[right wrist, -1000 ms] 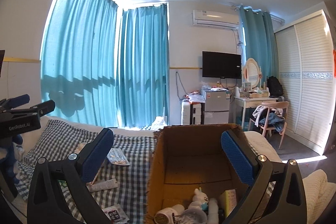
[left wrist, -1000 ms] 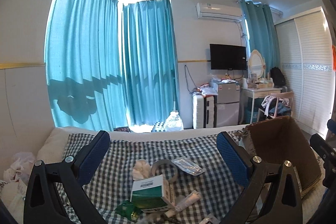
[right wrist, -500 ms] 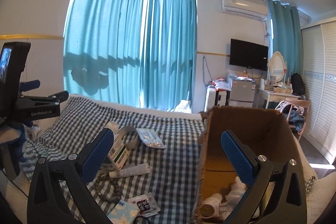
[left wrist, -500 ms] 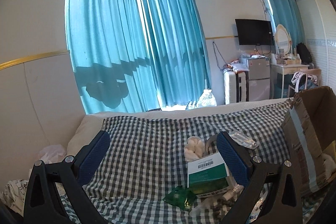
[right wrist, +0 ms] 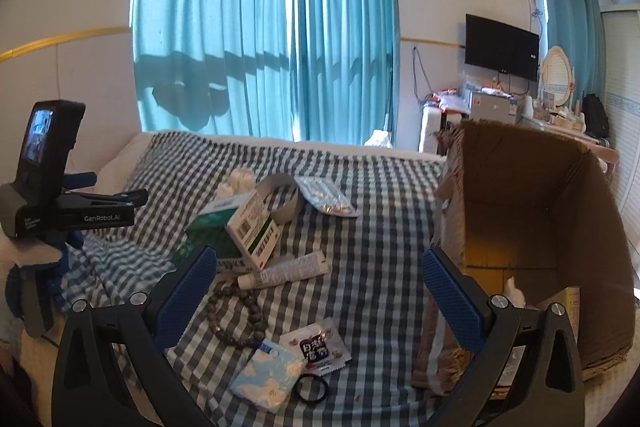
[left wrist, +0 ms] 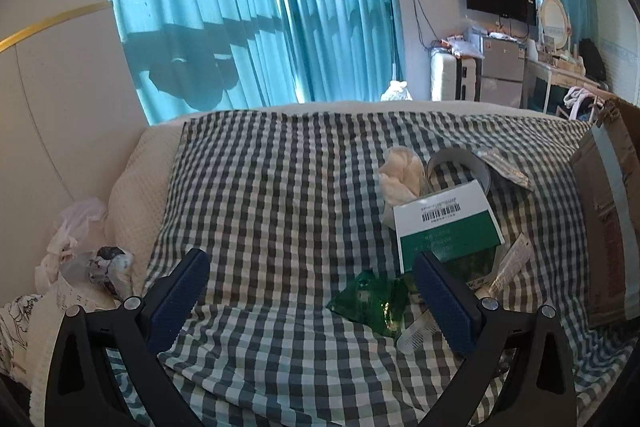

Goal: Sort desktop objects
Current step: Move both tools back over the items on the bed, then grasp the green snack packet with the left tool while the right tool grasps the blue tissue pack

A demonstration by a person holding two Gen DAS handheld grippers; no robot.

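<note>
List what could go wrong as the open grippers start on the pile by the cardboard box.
1. The green-and-white carton leans on other items; grabbing it may topple the pile.
2. The bead bracelet lies limp beside the tube; it could slip from the right hand-held gripper.
3. The flat sachet on loose checked cloth may bunch fabric.

Cardboard box [left wrist: 608, 211] cut off right

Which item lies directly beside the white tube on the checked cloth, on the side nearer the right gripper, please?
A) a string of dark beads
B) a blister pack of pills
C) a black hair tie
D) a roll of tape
A: in the right wrist view the string of dark beads curls just below the white tube; the others lie farther off.
</note>
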